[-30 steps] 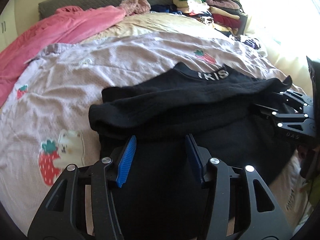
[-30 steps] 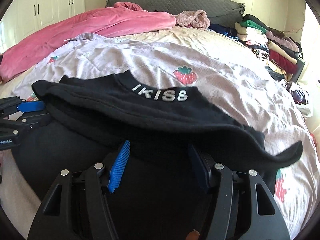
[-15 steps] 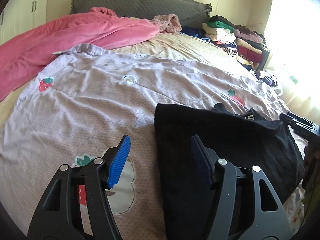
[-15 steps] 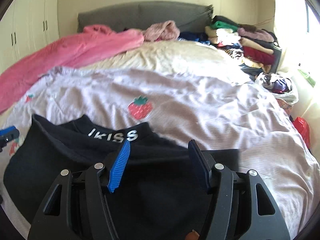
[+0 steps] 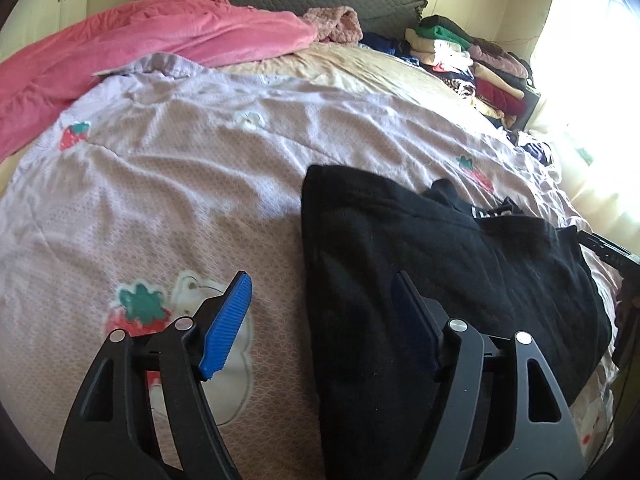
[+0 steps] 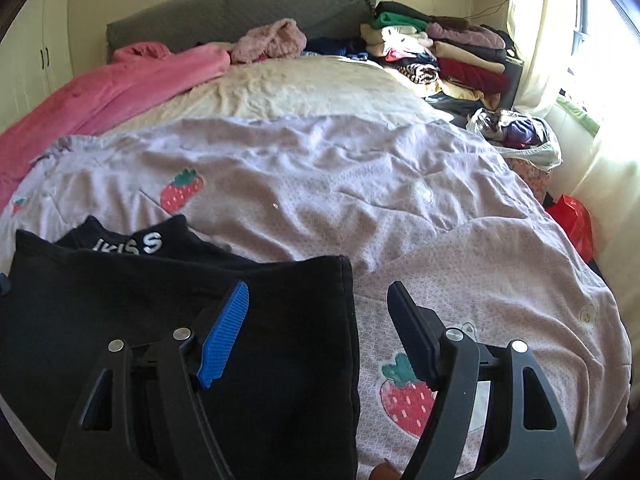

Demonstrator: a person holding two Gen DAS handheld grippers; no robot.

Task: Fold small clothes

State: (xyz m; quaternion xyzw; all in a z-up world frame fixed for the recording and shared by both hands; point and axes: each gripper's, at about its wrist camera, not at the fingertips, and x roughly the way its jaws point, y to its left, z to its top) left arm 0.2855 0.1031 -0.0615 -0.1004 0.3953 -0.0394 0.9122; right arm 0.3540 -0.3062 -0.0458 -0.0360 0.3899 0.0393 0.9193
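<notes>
A black sweater (image 5: 440,264) with white collar lettering (image 6: 136,245) lies folded on the lilac strawberry-print bedspread (image 5: 168,184). My left gripper (image 5: 322,312) hovers over the sweater's left edge, its jaws opening, and the pads grip nothing. My right gripper (image 6: 318,320) hovers over the sweater's right edge (image 6: 348,320), also opening with no cloth pinched. The right gripper's black body (image 5: 608,252) pokes in at the far right of the left wrist view.
A pink blanket (image 5: 140,48) lies along the bed's far left. Folded clothes are stacked (image 6: 440,56) at the far right by the grey headboard (image 6: 240,12). A bag of clothes (image 6: 516,136) and a red bag (image 6: 572,224) sit beside the bed near the bright window.
Both grippers have let go of the sweater's folded-over part, which now lies flat. They moved apart to its left and right edges and their jaws stand wider.
</notes>
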